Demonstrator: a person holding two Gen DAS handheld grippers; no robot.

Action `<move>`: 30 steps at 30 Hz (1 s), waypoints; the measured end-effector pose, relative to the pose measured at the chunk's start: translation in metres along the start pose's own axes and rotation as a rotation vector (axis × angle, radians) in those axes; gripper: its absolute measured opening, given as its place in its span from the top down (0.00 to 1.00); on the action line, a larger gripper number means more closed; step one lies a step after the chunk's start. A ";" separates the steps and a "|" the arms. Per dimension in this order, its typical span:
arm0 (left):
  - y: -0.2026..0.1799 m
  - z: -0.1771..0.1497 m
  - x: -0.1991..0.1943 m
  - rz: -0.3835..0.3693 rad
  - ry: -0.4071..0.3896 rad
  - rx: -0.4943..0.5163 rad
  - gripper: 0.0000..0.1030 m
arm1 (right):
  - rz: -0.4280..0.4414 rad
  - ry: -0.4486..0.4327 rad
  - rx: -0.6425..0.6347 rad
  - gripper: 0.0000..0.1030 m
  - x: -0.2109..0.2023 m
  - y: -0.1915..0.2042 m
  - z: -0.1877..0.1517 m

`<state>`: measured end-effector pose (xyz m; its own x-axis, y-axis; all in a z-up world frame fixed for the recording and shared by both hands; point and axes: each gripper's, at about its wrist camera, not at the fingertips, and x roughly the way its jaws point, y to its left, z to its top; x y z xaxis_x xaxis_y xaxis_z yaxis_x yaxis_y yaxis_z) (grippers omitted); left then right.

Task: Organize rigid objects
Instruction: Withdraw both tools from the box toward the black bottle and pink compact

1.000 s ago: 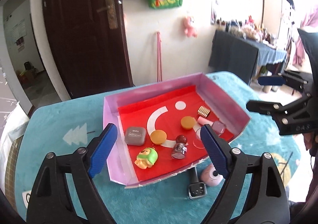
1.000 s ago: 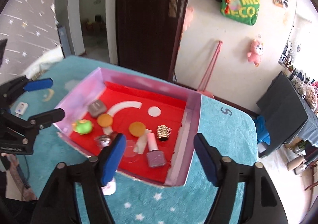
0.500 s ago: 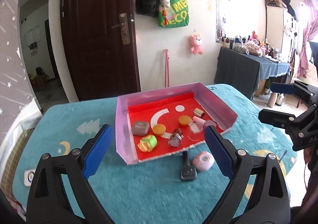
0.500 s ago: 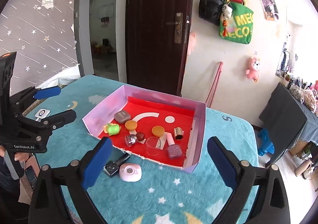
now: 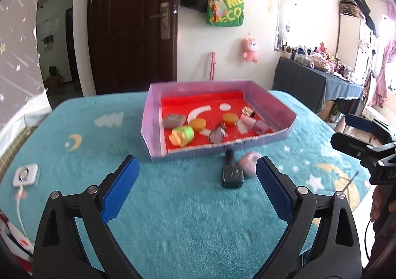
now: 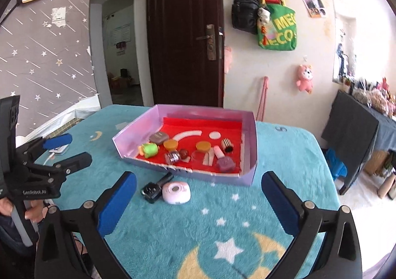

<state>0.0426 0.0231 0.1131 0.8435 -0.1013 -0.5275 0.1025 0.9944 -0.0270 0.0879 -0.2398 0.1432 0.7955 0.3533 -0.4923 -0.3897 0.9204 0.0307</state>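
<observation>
A pink-walled tray (image 5: 148, 140) (image 6: 133, 135) with a red floor sits on the teal blanket. It holds a grey case (image 5: 174, 120), a green toy (image 5: 182, 135), two orange discs, a small jar, a gold ribbed cylinder (image 5: 247, 112) and a nail polish bottle (image 6: 225, 164). In front of the tray lie a black device (image 5: 231, 175) (image 6: 151, 191) and a round pink device (image 5: 248, 164) (image 6: 176, 192). My left gripper (image 5: 196, 159) hangs open and empty, short of them. My right gripper (image 6: 199, 175) is opening wide, with nothing between its fingers.
A white charger puck (image 5: 26, 175) (image 6: 58, 150) with a cable lies near the blanket's left edge. A dark-draped side table (image 5: 309, 86) stands off to the right. Behind the tray are a brown door and a wall hung with bags.
Both grippers have drawn back from the tray, which now looks smaller and farther. Their jaws stand wider. The black and pink devices in front of the tray have come into full view.
</observation>
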 end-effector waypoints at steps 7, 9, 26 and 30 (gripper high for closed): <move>-0.007 -0.030 0.027 0.015 0.022 -0.023 0.06 | -0.098 0.011 0.040 0.00 0.028 -0.004 -0.044; -0.010 -0.036 0.034 0.000 0.038 -0.027 0.06 | -0.115 0.017 0.053 0.00 0.034 -0.006 -0.052; -0.025 -0.063 0.058 0.038 0.081 -0.020 0.06 | -0.171 0.065 0.121 0.00 0.059 -0.012 -0.087; -0.022 -0.064 0.061 0.048 0.085 -0.030 0.06 | -0.179 0.089 0.140 0.00 0.065 -0.015 -0.092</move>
<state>0.0579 -0.0032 0.0272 0.7993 -0.0518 -0.5987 0.0460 0.9986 -0.0251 0.1031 -0.2461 0.0311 0.7999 0.1723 -0.5749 -0.1737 0.9834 0.0531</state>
